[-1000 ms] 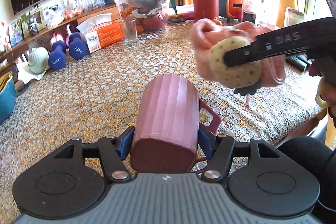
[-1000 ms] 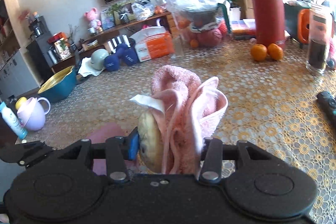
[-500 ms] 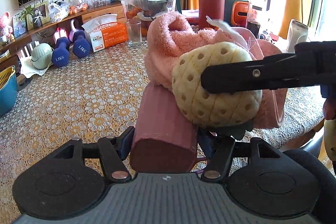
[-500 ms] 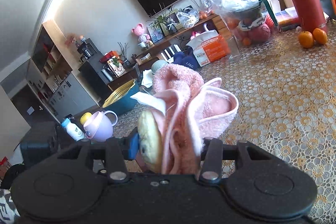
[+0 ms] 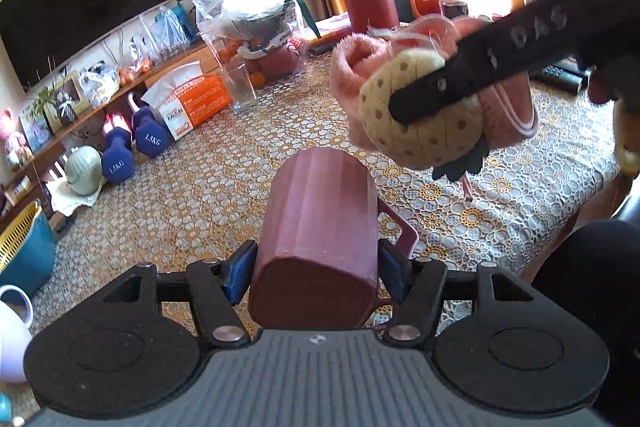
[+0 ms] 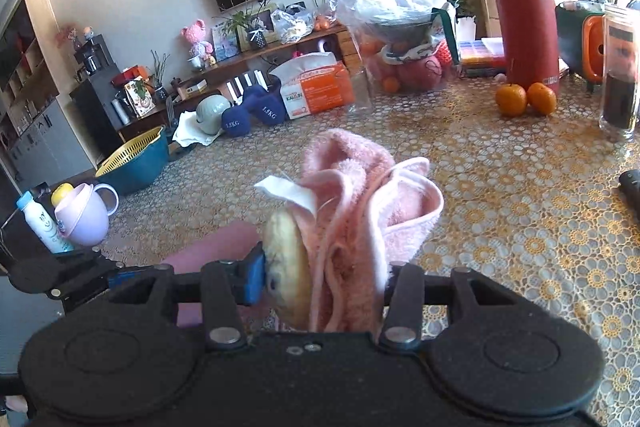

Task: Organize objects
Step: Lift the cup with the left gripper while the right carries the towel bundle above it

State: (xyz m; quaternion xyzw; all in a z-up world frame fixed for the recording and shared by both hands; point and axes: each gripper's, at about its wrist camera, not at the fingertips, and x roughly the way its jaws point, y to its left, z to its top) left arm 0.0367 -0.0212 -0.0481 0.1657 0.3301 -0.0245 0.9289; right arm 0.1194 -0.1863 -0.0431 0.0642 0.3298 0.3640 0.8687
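My left gripper (image 5: 318,263) is shut on a dusty-pink ribbed mug (image 5: 320,227), held on its side with the base toward the camera and its handle (image 5: 400,231) to the right. My right gripper (image 6: 320,281) is shut on a pink towel (image 6: 360,203) with a yellow plush strawberry (image 6: 286,267) sewn on. In the left wrist view the towel bundle (image 5: 424,115) hangs above and to the right of the mug's far end, clamped by the black right gripper finger (image 5: 480,75). The mug (image 6: 212,251) shows low left in the right wrist view.
A lace-covered table (image 6: 520,207) carries a red thermos (image 6: 520,15), two oranges (image 6: 524,99), a bagged fruit bowl (image 6: 400,39), a tissue box (image 6: 316,87), blue dumbbells (image 6: 252,115), a teal basket (image 6: 136,159), a lilac cup (image 6: 86,215), a glass jar (image 6: 618,71) and a remote (image 6: 632,187).
The right gripper with the towel has pulled back up and to the right, away from the mug's mouth, after being pressed close over it half a second ago. The left gripper still holds the mug.
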